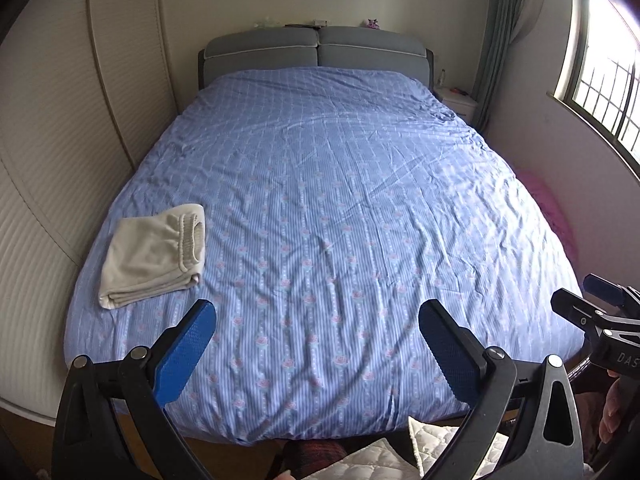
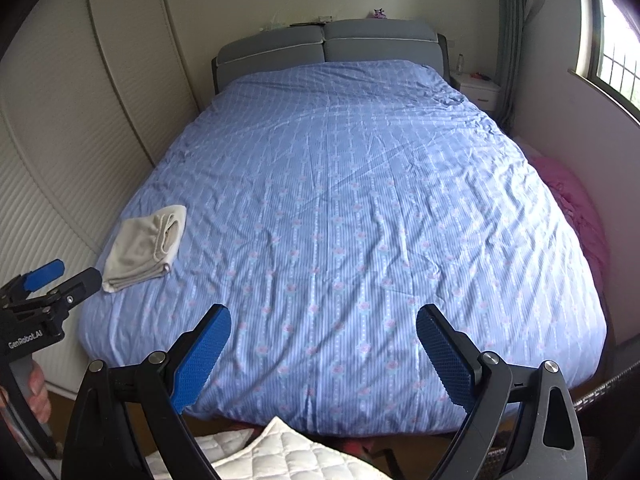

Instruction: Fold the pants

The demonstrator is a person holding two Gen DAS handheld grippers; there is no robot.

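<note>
Lying folded pants (image 1: 154, 254), waistband headboard-ward

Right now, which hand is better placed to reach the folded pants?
Left. The folded pants lie near the bed's left edge, just beyond the open left gripper; the right gripper is farther over.

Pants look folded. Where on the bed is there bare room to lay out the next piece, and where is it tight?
Free: the whole blue bedspread from the headboard down to the foot edge, and across to the window side. Only the near-left corner is taken, by the folded pants beside the wardrobe doors. Both the left gripper and right gripper are open and empty.
</note>
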